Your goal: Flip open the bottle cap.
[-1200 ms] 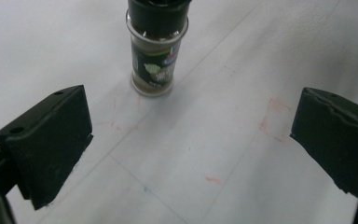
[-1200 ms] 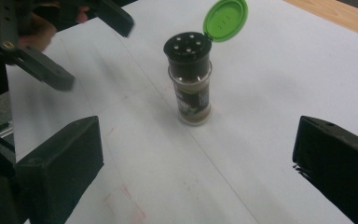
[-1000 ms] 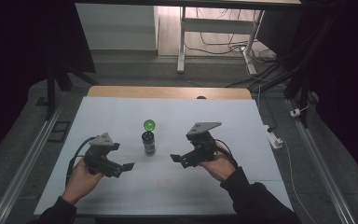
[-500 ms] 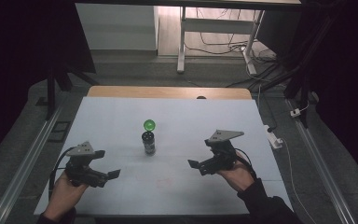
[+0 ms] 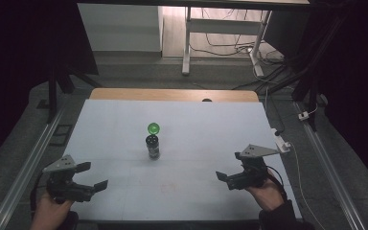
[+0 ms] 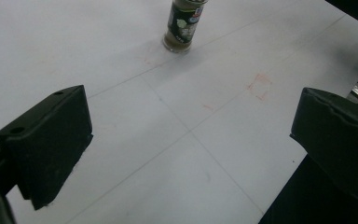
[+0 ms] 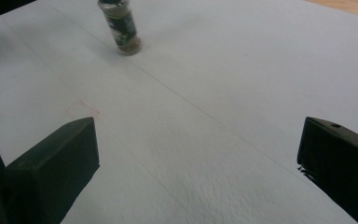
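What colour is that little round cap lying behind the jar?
Bright green cap, clearest in the high view.

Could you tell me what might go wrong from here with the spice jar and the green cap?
1. The spice jar stands upright, narrow and uncapped; a sideways nudge from the left gripper or right gripper could tip it and spill.
2. The green cap lies loose just behind it and might get knocked away.

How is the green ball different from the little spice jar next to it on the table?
The green ball is round and bright green; the spice jar is a dark upright cylinder with a label. The ball lies farther from the person, the jar nearer. The jar stands taller than the ball. Both sit near the middle of the white table, away from both grippers.
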